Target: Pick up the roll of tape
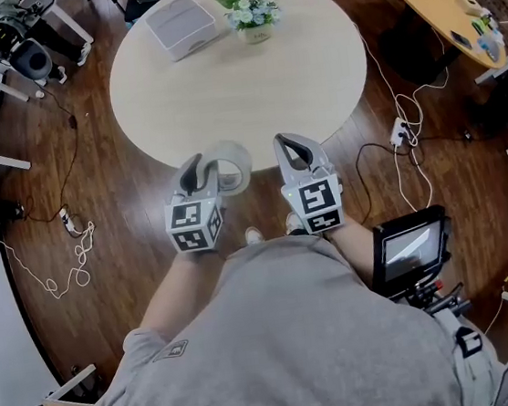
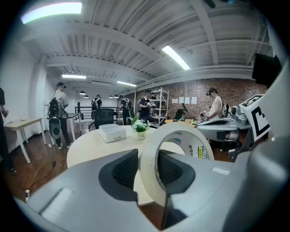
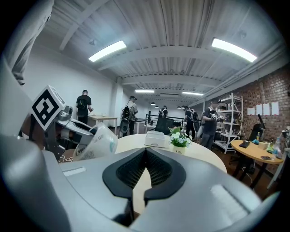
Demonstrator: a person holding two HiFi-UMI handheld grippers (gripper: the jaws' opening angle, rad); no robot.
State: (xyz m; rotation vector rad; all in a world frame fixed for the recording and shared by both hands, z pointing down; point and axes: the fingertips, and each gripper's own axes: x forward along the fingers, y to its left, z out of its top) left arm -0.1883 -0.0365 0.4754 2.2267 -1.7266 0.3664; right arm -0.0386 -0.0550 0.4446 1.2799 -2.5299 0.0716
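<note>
A cream roll of tape (image 1: 231, 165) stands upright in my left gripper (image 1: 202, 171), whose pads press on the two sides of its band. In the left gripper view the roll of tape (image 2: 152, 170) fills the middle, lifted clear of the round table (image 2: 93, 145). My right gripper (image 1: 292, 151) hovers beside it at the table's near edge with its jaws shut and nothing between them. In the right gripper view the right gripper (image 3: 145, 170) looks across the table, with the roll of tape (image 3: 97, 142) and my left gripper at the left.
A white box (image 1: 180, 26) and a small potted plant (image 1: 251, 16) stand at the far side of the round table (image 1: 239, 80). Cables (image 1: 403, 133) trail over the wooden floor. A monitor on a stand (image 1: 409, 250) is at my right. Several people stand behind.
</note>
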